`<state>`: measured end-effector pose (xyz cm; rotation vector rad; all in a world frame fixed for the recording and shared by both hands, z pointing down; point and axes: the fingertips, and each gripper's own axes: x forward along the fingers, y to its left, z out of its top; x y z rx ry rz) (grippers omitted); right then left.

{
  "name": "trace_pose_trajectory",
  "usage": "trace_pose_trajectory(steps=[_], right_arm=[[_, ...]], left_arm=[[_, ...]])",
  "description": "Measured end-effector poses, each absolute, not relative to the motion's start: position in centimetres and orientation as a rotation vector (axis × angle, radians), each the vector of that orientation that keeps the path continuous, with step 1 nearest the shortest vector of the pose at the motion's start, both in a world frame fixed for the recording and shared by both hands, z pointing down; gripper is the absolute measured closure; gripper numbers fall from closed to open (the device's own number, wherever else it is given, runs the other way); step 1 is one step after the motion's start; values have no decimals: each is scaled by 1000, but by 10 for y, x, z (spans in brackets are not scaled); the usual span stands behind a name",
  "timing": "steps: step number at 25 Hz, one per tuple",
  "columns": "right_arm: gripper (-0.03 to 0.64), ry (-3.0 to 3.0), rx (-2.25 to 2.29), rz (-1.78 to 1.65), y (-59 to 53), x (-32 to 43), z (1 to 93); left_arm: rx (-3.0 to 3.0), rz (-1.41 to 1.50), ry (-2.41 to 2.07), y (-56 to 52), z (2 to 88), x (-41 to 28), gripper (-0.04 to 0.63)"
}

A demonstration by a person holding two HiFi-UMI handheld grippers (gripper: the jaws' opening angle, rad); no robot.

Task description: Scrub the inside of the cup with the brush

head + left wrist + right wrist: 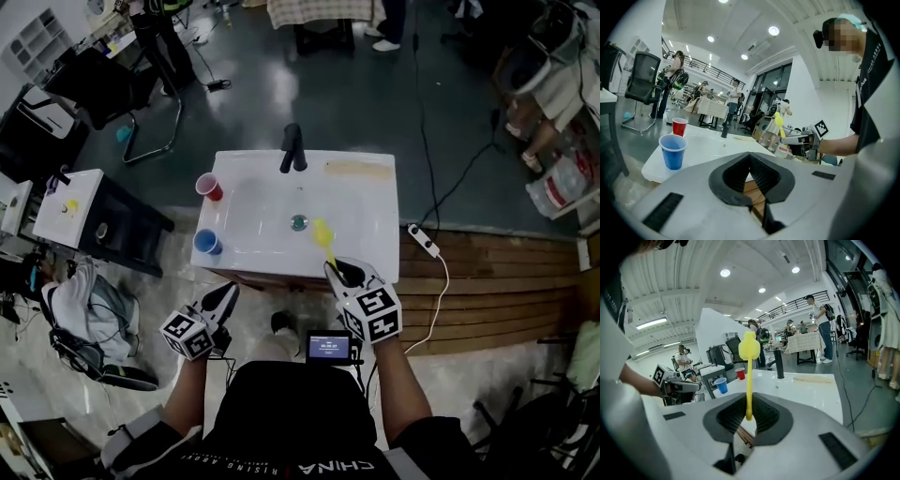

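head view: blue cup [206, 243] and red cup [209, 187] stand at the white tabletop's [366, 202] left edge. left gripper view: left tool [750, 157] pressed together, empty. right gripper view: right tool [748, 401] clamps the yellow brush [749, 348] by its handle.

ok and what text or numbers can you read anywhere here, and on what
"CHINA": on the person's black shirt, at the head view's bottom edge.
Lettering beside it on the shirt: too blurred to read surely.
Small screen: digits, too small to read.
Marker cubes: square patterns only, no words.
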<state>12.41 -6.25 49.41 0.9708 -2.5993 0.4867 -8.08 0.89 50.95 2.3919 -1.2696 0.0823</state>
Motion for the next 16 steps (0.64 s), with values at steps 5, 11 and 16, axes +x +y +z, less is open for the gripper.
trace_pose_trajectory(steps=[5,11,16], right_arm=[[577,-2578,1014,494,-58,134,496],[577,-2562,1025,488,-46,133,500],[577,-2553,1005,475,-41,131,500]], left_arm=[[2387,126,-1236,13,516,-80,591],[2393,149,-1210,18,521,-84,591],[2399,151,-1201,19,520,-86,591]])
